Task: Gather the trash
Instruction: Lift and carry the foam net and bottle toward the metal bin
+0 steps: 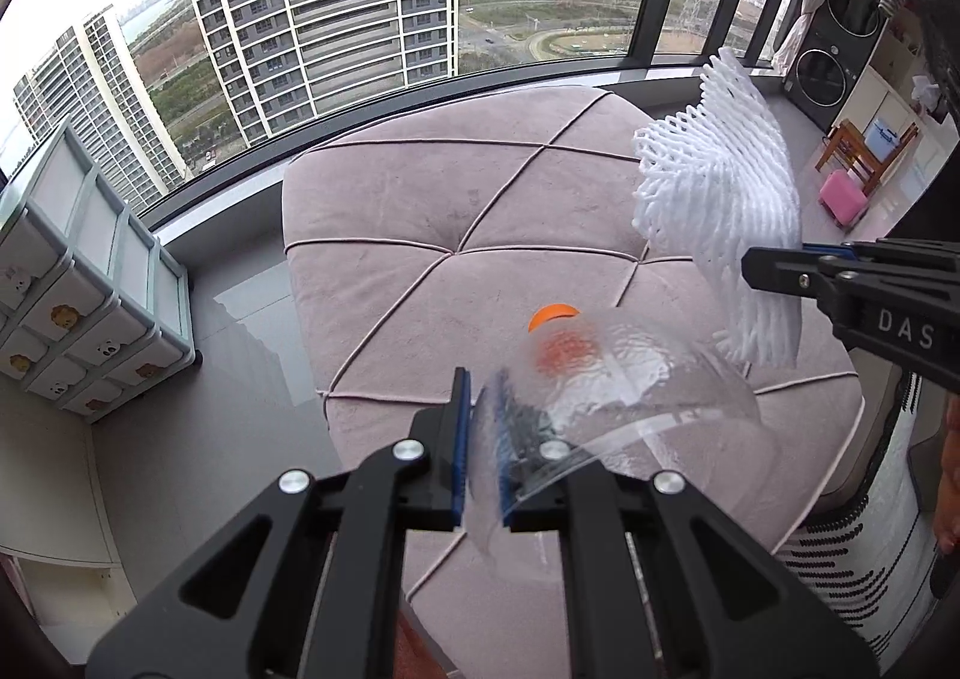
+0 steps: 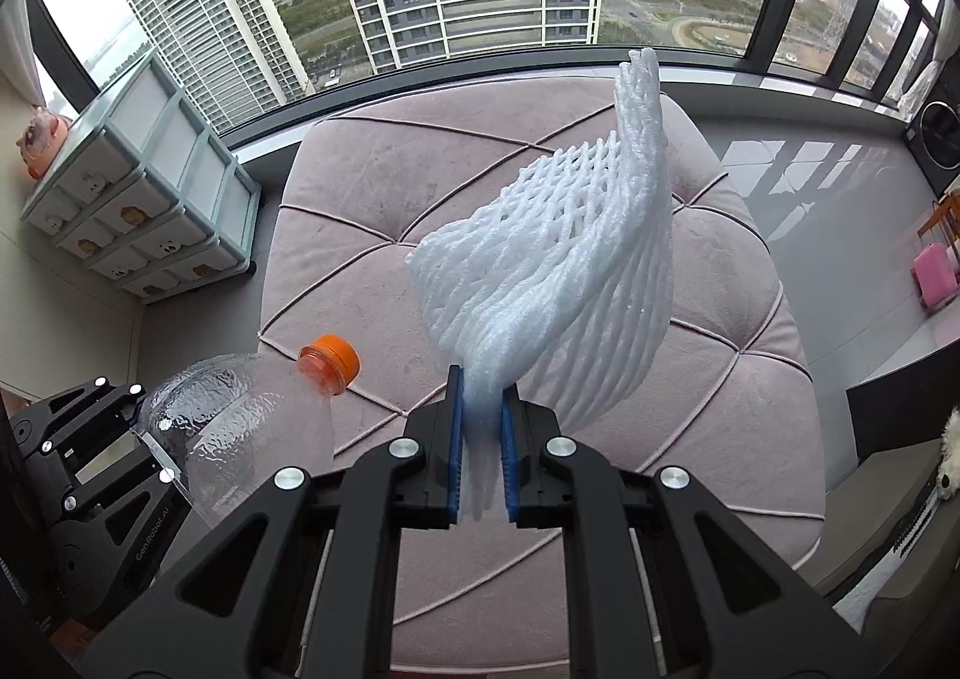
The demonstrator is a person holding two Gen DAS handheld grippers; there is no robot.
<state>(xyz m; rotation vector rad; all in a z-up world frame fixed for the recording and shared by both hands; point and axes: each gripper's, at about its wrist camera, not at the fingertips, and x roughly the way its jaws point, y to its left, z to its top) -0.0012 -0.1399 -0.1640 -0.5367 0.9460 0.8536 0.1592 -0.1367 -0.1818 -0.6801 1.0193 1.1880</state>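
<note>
My left gripper (image 1: 483,439) is shut on a clear plastic bottle (image 1: 606,397) with an orange cap (image 1: 552,316), held above the pink ottoman (image 1: 420,211). The bottle also shows in the right wrist view (image 2: 240,427), at the lower left, with its cap (image 2: 330,355) pointing away from me. My right gripper (image 2: 483,439) is shut on a white foam fruit net (image 2: 558,271) that fans upward above the ottoman (image 2: 336,271). In the left wrist view the net (image 1: 726,211) and the right gripper (image 1: 774,268) are at the right.
A pale green drawer unit (image 1: 78,271) stands on the floor left of the ottoman, by the window; it also shows in the right wrist view (image 2: 144,199). A pink stool (image 1: 843,196), a wooden chair (image 1: 864,144) and stacked washing machines (image 1: 834,36) are at the far right.
</note>
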